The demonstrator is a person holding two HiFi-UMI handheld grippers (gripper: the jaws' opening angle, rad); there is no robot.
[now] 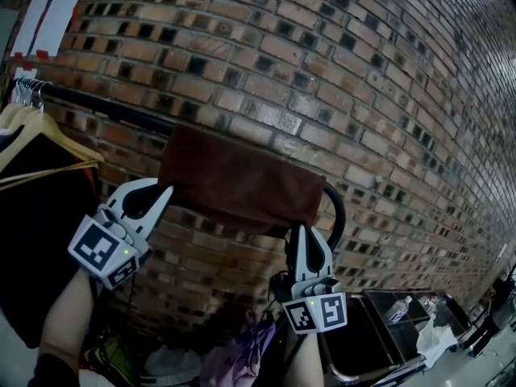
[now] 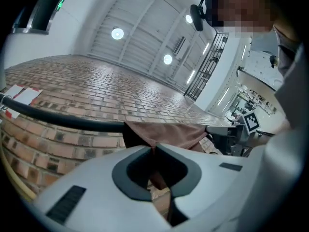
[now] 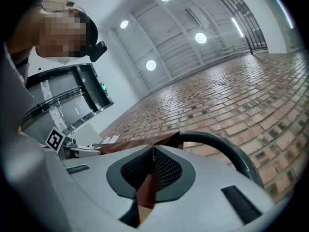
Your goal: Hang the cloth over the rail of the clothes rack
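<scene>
A brown cloth [image 1: 242, 184] lies draped over the black rail [image 1: 105, 107] of the clothes rack, in front of a brick wall. My left gripper [image 1: 166, 190] is at the cloth's left edge, jaws shut on it. In the left gripper view the cloth [image 2: 166, 133] hangs over the rail [image 2: 63, 120] right at the left gripper's [image 2: 154, 148] closed tips. My right gripper [image 1: 301, 230] is under the cloth's lower right corner and is shut on it. In the right gripper view a strip of cloth [image 3: 145, 192] runs between the right gripper's [image 3: 153, 148] jaws, beside the rail's curved end [image 3: 227, 151].
Wooden hangers [image 1: 44, 147] with a dark garment hang at the rail's left end. The rail bends downward at the right [image 1: 339, 212]. Below are a heap of clothes [image 1: 242, 353] and a black cart [image 1: 379, 329]. White papers [image 1: 48, 14] are taped to the wall.
</scene>
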